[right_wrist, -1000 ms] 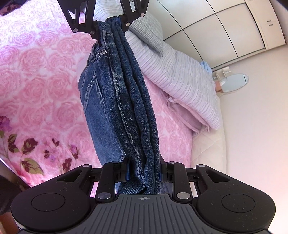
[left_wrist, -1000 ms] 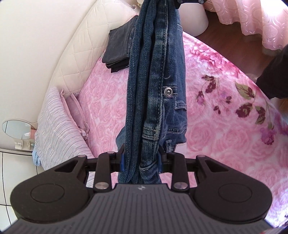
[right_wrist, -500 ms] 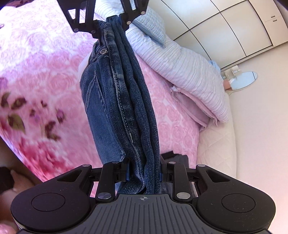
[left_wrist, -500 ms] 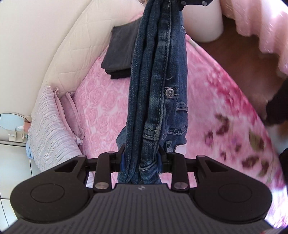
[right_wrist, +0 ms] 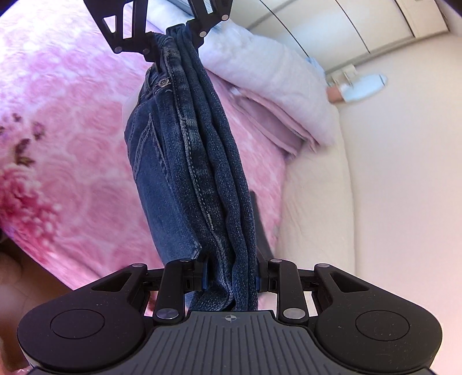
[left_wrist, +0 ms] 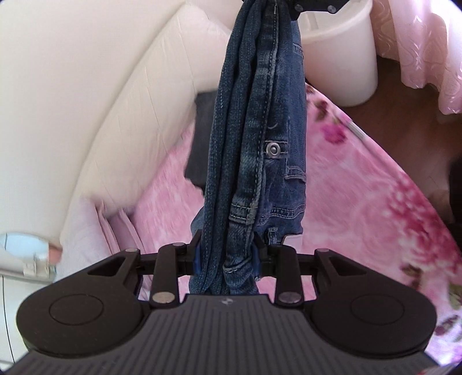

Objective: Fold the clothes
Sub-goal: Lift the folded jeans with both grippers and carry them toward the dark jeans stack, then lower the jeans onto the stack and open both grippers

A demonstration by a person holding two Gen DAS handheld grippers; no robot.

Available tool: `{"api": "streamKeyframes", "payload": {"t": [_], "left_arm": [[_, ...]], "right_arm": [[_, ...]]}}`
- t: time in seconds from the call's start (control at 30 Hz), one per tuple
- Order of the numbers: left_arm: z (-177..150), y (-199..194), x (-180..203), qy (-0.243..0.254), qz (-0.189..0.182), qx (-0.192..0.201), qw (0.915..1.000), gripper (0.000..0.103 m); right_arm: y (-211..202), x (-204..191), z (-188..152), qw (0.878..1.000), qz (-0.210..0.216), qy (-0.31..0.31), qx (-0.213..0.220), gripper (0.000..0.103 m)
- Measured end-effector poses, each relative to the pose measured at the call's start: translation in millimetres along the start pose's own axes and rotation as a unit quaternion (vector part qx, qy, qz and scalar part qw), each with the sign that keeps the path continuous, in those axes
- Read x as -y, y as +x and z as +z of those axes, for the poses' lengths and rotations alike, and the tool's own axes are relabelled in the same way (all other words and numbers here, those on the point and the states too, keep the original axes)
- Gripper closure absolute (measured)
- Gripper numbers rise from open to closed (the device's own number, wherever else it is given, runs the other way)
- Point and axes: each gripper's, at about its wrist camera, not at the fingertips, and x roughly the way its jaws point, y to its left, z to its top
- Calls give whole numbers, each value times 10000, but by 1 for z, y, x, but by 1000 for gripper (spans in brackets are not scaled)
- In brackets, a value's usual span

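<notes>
Folded blue jeans (left_wrist: 254, 138) hang stretched between my two grippers above the pink rose bedspread (left_wrist: 355, 207). My left gripper (left_wrist: 226, 255) is shut on one end of the jeans, near the waistband and metal button. My right gripper (right_wrist: 231, 277) is shut on the other end of the jeans (right_wrist: 199, 161). Each gripper shows at the top of the other's view: the right one (left_wrist: 311, 4) and the left one (right_wrist: 170, 37). A folded dark grey garment (left_wrist: 200, 138) lies on the bed by the headboard, partly hidden behind the jeans.
A cream quilted headboard (left_wrist: 138, 115) runs along the bed. Striped and pink pillows (right_wrist: 277, 95) lie at one end. A white round bin (left_wrist: 343, 60) stands on the wooden floor beside pink curtains (left_wrist: 418, 43). A small mirror (right_wrist: 363, 86) sits near the wardrobe.
Both grippers have carried the jeans across the bed toward the headboard and the dark folded garment. The grip on the jeans is unchanged.
</notes>
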Motion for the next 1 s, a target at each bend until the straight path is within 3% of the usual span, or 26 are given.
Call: {"api": "streamKeyframes", "payload": {"t": [0.3, 0.43, 0.53, 0.63, 0.77, 0.83, 0.93, 1.0], "left_arm": [[77, 83, -82, 35, 383, 134, 9992, 75], [116, 140, -119, -226, 1009, -108, 9946, 76], [137, 193, -118, -456, 1211, -323, 9911, 77], [144, 265, -82, -706, 757, -722, 9920, 77], [148, 341, -11, -669, -260, -1089, 9915, 76], [148, 345, 11, -568, -169, -1100, 9922, 77], [140, 336, 7, -843, -140, -895, 9923, 76], [137, 329, -2, -943, -301, -721, 9925, 74]], "right_arm": [[63, 93, -47, 9993, -291, 138, -163, 77], [121, 148, -79, 9986, -508, 55, 127, 77], [169, 166, -108, 9963, -759, 15, 393, 76], [228, 150, -140, 9965, -605, 226, 535, 76], [307, 77, -190, 9994, 255, 20, 253, 76], [326, 45, -209, 9982, 579, -112, 140, 73], [310, 39, -217, 9988, 312, 44, 382, 68], [304, 43, -211, 9989, 348, 10, 298, 65]]}}
